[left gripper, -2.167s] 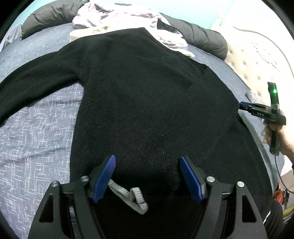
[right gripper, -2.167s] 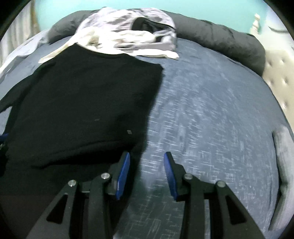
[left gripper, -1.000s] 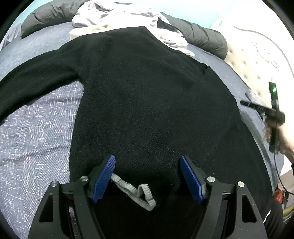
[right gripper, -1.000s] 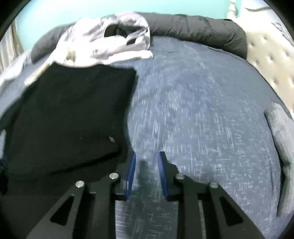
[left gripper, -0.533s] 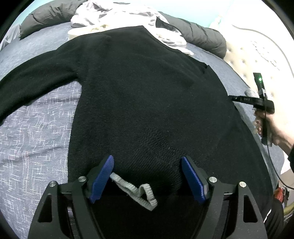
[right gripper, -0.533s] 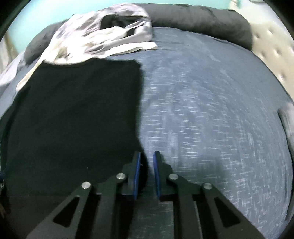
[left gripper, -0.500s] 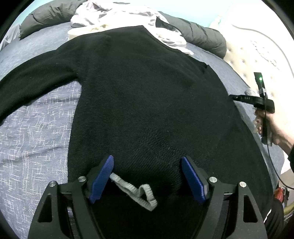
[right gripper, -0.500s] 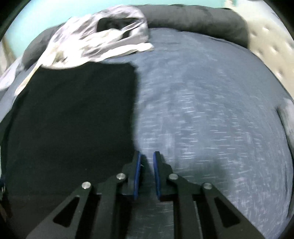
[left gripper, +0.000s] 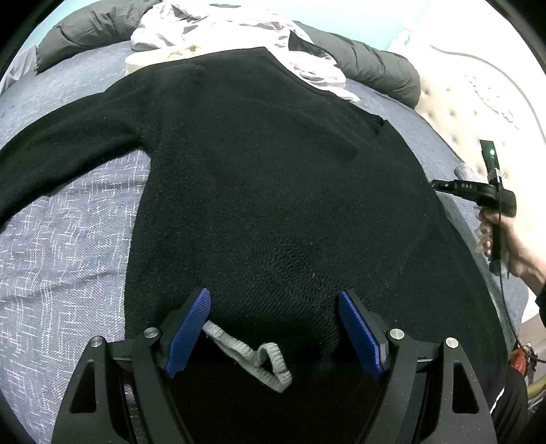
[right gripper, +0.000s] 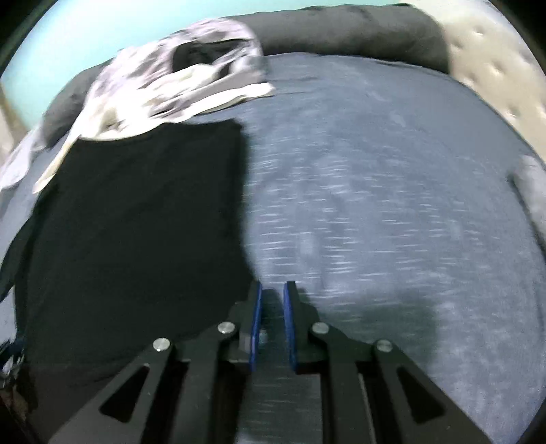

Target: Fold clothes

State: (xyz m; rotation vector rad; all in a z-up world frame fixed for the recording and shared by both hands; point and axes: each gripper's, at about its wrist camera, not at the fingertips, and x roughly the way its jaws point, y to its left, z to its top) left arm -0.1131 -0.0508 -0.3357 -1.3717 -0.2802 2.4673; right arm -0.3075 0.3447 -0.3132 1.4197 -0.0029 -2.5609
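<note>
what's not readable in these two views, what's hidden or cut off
- Black sweater: left wrist view, its near end runs under the left gripper and off the bottom edge; one sleeve leaves the left edge.
- Right gripper: right wrist view, motion blur; its jaws have just been closing, and whether cloth is pinched cannot be told.
- Pale clothes pile: blurred, individual items indistinct.

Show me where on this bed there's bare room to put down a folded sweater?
The widest bare bedspread lies right of the black sweater, bounded by the dark bolster and tufted headboard. A smaller patch sits under the outstretched sleeve. It's crowded around the pale clothes heap.
</note>
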